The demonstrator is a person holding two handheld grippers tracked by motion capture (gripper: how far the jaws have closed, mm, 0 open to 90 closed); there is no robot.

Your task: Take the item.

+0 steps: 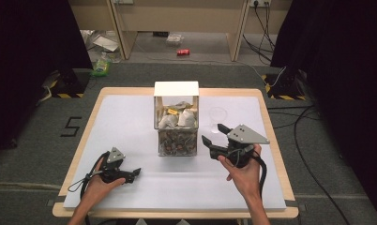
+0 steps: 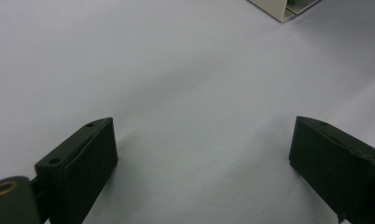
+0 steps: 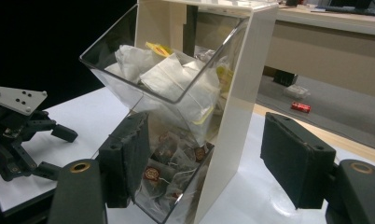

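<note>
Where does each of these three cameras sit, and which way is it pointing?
High view: above the table's near edge, facing forward and down; both forearms, left gripper and right gripper show.
Left gripper view: on that gripper, facing bare table; own jaws.
Right gripper view: facing the dispenser; own jaws.
High and right views share the dispenser and left gripper.

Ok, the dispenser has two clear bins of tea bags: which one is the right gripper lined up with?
The lower bin: the right gripper has its open jaws level with it. It holds darker bags with red tags. The upper bin, with white bags, sits above the jaws.
</note>
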